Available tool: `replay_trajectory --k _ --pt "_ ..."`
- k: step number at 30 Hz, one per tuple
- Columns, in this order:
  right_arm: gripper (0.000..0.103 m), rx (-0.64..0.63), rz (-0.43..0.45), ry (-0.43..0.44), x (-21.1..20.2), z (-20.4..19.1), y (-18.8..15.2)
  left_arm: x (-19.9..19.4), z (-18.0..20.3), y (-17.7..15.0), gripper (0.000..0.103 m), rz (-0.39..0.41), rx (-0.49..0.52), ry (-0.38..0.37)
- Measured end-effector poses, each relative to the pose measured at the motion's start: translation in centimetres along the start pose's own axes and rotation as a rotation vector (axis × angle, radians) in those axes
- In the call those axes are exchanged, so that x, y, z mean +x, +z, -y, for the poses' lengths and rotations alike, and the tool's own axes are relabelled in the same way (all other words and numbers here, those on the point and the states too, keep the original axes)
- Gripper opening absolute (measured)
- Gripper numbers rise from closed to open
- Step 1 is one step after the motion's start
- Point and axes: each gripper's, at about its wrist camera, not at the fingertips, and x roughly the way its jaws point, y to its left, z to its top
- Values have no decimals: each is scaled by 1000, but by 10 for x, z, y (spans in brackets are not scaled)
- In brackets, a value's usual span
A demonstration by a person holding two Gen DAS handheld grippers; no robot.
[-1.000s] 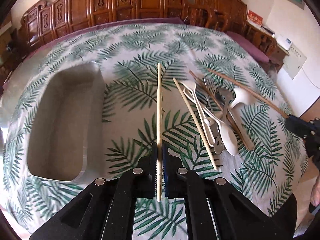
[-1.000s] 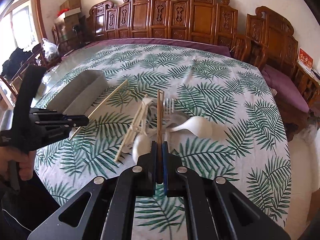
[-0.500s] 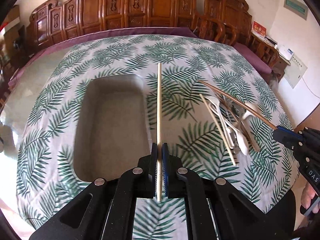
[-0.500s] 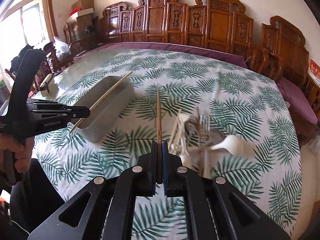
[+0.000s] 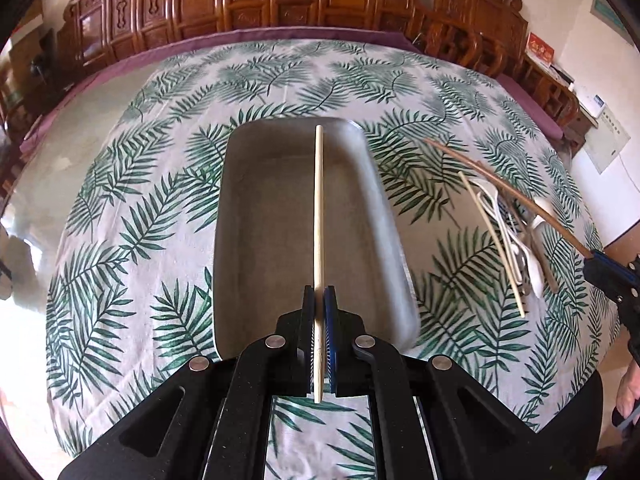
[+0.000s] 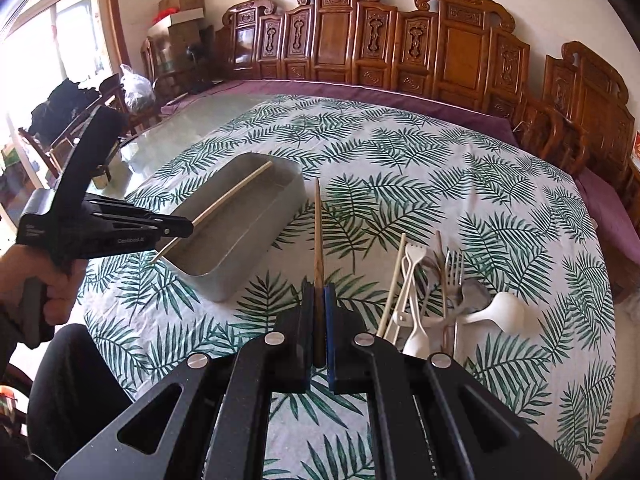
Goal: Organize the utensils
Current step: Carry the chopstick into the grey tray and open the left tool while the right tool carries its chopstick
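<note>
Now the table, covered in a leaf-print cloth, is filling both views, and the grey tray is sitting directly ahead of the left gripper; a second ago the tray was lying off to that gripper's left, so the gripper has been travelling sideways until it hangs over the tray. The left gripper is clamping a pale chopstick between closed jaws, exactly as before, with the stick now pointing forward over the tray's interior. The right gripper is likewise staying clamped on a darker brown chopstick; the pile of remaining utensils, earlier straight ahead of it, is now lying to its right, and the tray is appearing ahead to its left.

The right wrist view is showing what the left cannot: the tray's outer side wall, the person's hand gripping the left tool's handle, and the pile in detail, with a metal fork, a white plastic fork, a pale stick and a white spoon lying together. It is also showing the pale chopstick tilted above the tray, its far tip near the tray's far rim. The left wrist view alone is showing the tray's bare floor, and the right gripper off to its right with the brown chopstick reaching above the pile.
</note>
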Motion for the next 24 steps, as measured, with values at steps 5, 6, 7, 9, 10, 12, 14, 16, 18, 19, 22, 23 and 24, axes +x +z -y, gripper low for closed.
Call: replay_trajectory --k 5,6,7,9,10,12,14,16,18,19,22,23,24 --pt "6 -8 -8 5 4 -7 5 10 -8 7 4 -24 -9 -10" --pt "6 -10 -9 6 5 -9 6 12 -9 9 4 -26 -8 -10" --pt "6 -12 -11 7 6 -10 7 13 -10 10 4 -28 -6 -9" --pt "6 -15 -17 10 9 -14 9 16 -11 13 4 -34 -3 -8" --pt "6 -16 -20 12 11 -16 10 18 -12 14 4 -35 -3 -9" --pt "6 -17 -24 14 14 -20 12 20 -15 16 4 -35 -5 -7" --pt "6 -14 -27 18 17 -23 14 23 -18 17 4 -38 -12 -11" --pt "6 -12 -29 22 21 -27 16 23 -21 17 5 -35 -17 -8" --pt "6 -13 -30 26 25 -32 19 20 -25 17 7 -27 -23 -14" --pt "6 -14 -29 28 26 -35 21 17 -27 16 12 -19 -27 -16" --pt "6 -16 -27 37 33 -43 27 2 -34 13 23 19 -39 -18" --pt "6 -17 -28 42 35 -46 29 -3 -36 12 24 32 -38 -14" --pt "6 -17 -30 45 39 -50 31 -9 -38 11 25 50 -36 -7"
